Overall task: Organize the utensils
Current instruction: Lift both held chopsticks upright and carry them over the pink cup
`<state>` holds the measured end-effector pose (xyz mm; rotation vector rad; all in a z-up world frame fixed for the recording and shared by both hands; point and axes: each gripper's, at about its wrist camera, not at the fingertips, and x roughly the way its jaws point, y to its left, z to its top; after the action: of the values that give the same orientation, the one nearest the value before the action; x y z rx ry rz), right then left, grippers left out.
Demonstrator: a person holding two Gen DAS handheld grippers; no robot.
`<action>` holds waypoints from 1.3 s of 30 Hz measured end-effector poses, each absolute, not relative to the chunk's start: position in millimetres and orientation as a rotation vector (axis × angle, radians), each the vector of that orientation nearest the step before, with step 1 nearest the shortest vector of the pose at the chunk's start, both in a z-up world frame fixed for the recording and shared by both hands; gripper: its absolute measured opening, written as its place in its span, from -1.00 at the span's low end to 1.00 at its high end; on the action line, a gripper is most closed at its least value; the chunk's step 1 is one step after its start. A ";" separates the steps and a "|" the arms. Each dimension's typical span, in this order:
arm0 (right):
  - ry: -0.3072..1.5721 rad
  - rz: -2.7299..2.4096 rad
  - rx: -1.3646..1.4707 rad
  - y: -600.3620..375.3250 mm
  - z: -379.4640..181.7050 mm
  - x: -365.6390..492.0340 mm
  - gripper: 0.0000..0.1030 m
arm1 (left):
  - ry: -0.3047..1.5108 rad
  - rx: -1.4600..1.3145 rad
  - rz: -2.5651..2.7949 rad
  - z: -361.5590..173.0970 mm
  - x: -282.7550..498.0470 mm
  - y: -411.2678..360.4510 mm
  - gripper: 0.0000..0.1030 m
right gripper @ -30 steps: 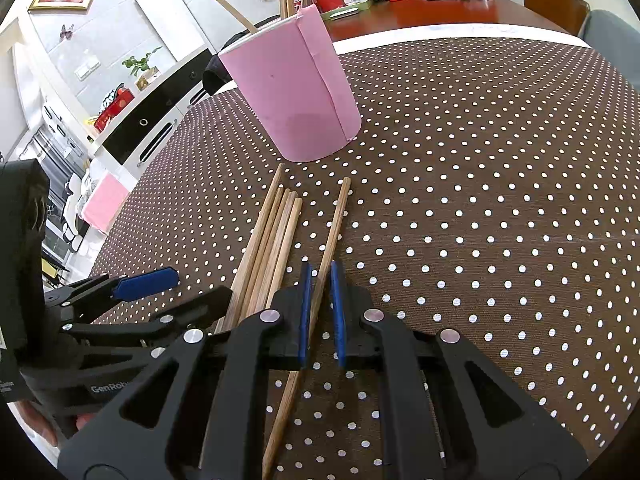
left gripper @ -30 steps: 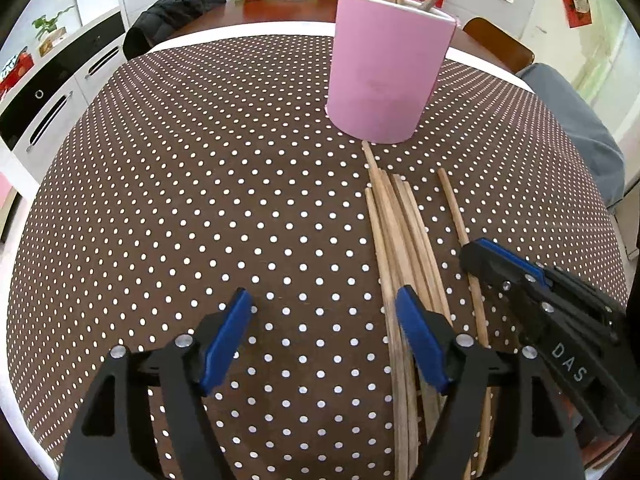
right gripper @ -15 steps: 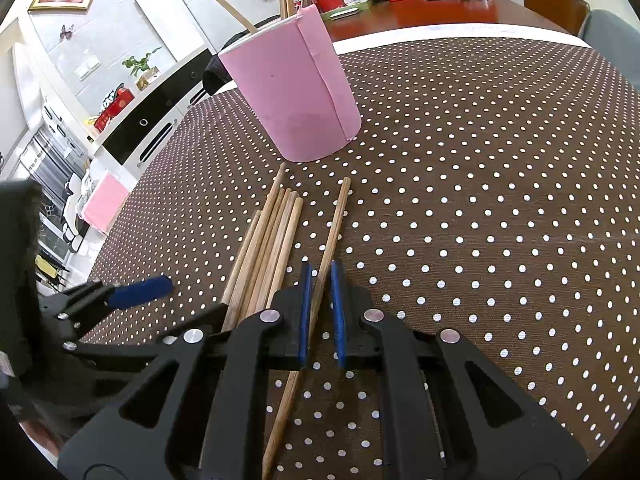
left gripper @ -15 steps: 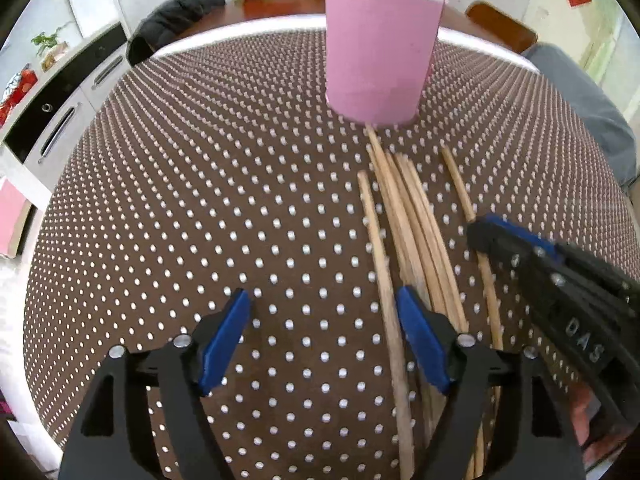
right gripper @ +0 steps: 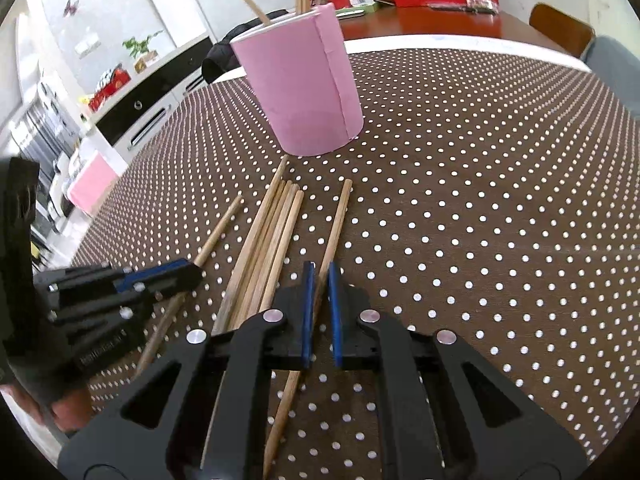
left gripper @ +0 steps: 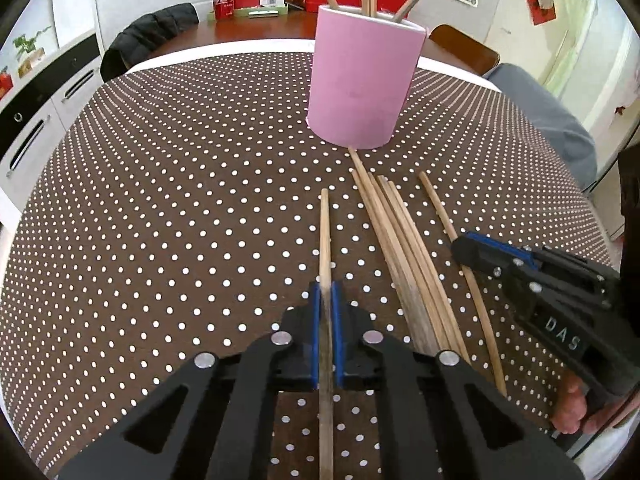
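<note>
While both grippers sit low over the dotted surface [left gripper: 160, 200], each has its jaws narrowed around a single wooden chopstick: the left gripper [left gripper: 326, 300] has just been closing and now pinches the chopstick [left gripper: 325, 232] that lies apart on the left of the pile, and the right gripper [right gripper: 319, 280] clamps the lone stick [right gripper: 338, 220] on the pile's other side. Between them a bundle of chopsticks [left gripper: 396, 232] lies loose on the cloth, its far ends pointing toward the pink cup [left gripper: 360, 88], which stands upright just beyond and already holds several sticks. Picking up looks like the step in hand, with both grasps made and neither stick clearly lifted yet. Next, each stick probably needs raising clear of the cloth, tipping toward upright and lowering into the cup's mouth, one hand at a time so the grippers do not collide above it.
</note>
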<state>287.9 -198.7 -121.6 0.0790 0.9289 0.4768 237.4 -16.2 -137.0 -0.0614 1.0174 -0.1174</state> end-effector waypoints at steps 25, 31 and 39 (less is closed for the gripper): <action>0.673 0.335 0.031 -206.8 -55.0 248.6 -0.90 | 0.793 -0.102 -0.192 -71.4 227.0 -12.4 -0.87; 0.614 0.324 0.014 -210.2 -36.0 243.9 -0.90 | 0.729 -0.112 -0.197 -49.3 226.4 -14.5 -0.87; 0.540 0.296 0.008 -207.6 -14.3 236.7 -0.91 | 0.650 -0.104 -0.210 -20.9 222.6 -23.9 -0.87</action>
<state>236.7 -207.6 -14.3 0.0077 0.5401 0.2959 222.6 -23.9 -20.9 -0.1043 0.6498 -0.2095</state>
